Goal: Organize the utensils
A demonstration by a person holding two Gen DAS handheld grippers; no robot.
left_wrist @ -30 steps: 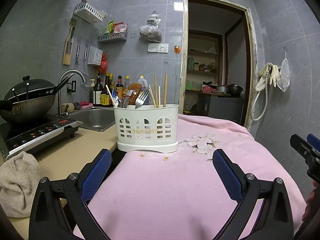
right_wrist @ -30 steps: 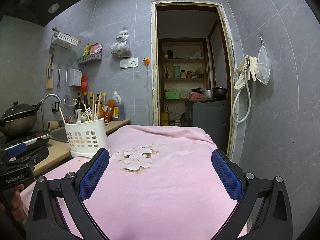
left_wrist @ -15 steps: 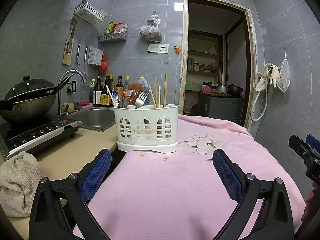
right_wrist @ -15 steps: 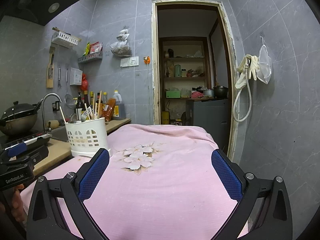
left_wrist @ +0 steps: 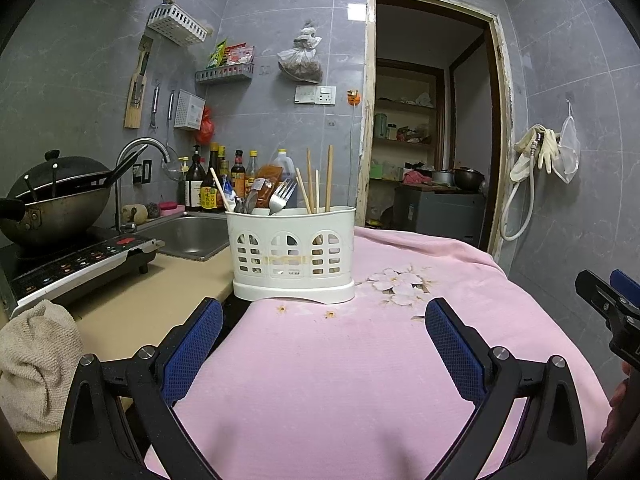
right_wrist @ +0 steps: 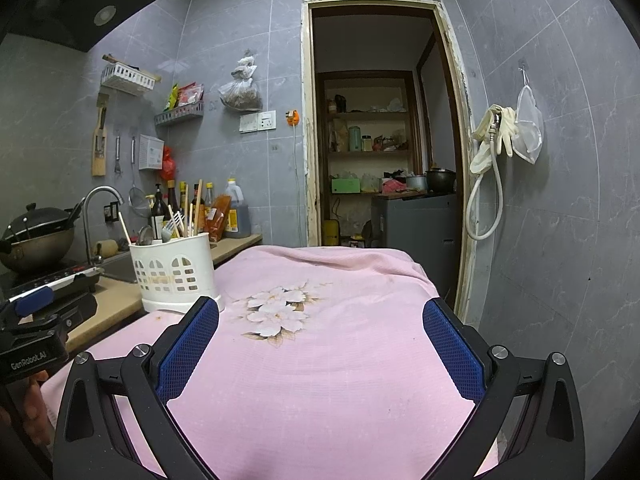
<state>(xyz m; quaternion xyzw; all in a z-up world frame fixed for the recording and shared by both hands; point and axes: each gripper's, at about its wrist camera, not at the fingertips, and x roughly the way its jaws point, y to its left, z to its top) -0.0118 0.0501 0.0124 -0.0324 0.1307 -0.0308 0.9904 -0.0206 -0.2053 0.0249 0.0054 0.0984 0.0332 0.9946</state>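
Note:
A white slotted utensil holder (left_wrist: 294,254) stands upright at the left edge of the pink cloth (left_wrist: 360,380). It holds chopsticks (left_wrist: 328,178), a fork (left_wrist: 280,198) and spoons (left_wrist: 250,202). It also shows in the right wrist view (right_wrist: 176,270). My left gripper (left_wrist: 320,320) is open and empty, a little short of the holder. My right gripper (right_wrist: 320,320) is open and empty over the cloth, right of the holder. No loose utensils show on the cloth.
A beige counter (left_wrist: 140,304) lies to the left with a towel (left_wrist: 36,360), an induction cooker (left_wrist: 76,264) with a wok (left_wrist: 56,200), a sink (left_wrist: 188,236) and bottles (left_wrist: 208,188). A doorway (right_wrist: 384,160) is behind. The other gripper shows at each view's edge.
The right wrist view has crept slightly nearer the cloth and holder. Both grippers stay open and empty; nothing else moved.

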